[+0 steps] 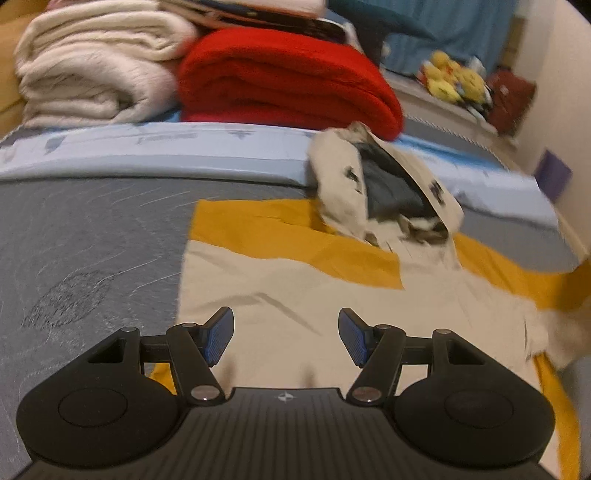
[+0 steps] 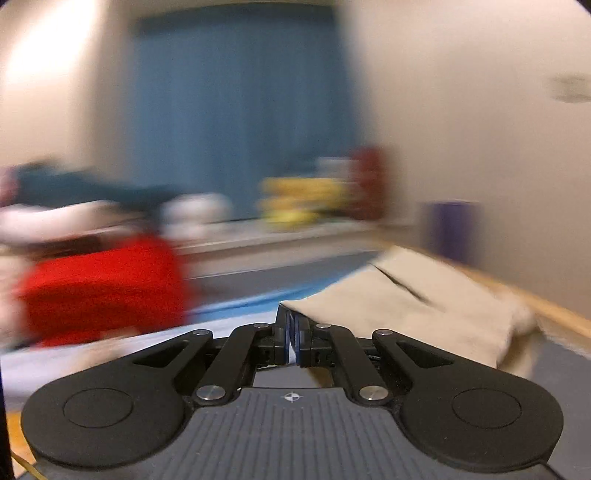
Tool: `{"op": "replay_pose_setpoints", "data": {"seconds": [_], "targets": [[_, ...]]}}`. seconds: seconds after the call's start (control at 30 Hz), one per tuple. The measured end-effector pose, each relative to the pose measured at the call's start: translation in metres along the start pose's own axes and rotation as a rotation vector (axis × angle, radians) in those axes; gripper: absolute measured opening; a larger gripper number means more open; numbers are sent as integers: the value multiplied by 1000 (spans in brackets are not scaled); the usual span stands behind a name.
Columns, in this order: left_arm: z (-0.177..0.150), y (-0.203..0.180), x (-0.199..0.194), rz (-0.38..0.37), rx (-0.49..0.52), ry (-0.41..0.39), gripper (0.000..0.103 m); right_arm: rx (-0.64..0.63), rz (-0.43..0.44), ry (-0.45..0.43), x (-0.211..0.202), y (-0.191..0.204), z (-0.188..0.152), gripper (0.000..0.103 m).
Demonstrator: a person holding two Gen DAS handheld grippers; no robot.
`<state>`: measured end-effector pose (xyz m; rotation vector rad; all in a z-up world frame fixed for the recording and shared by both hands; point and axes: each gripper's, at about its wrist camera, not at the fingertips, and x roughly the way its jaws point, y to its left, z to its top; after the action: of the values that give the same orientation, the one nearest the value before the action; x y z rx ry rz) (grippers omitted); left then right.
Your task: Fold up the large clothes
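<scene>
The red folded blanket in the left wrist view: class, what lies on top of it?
On the red folded blanket rests a flat stack with dark and orange edges, blurred and cut off by the frame. What the stack covers of the blanket's top cannot be seen.

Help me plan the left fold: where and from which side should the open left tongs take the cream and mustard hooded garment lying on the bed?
Judging by how it lies, grip the straight left side edge of the cream and mustard hooded garment. Come in low from the bare grey mattress, where that single flat layer ends cleanly. The left tongs hang open over the cream panel, holding nothing.
</scene>
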<state>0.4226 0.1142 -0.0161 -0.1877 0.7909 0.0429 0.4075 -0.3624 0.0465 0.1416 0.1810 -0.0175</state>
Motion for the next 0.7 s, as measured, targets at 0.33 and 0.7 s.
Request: {"op": "replay_pose_setpoints", "data": {"seconds": [0.33,0.7], "targets": [[13,42,-2,-22,-201,34,68,85,379,517,-60,153,-85,28],[-5,52,29,-88,-305,108,26,384,128,598,-42,71,-131,36]]}}
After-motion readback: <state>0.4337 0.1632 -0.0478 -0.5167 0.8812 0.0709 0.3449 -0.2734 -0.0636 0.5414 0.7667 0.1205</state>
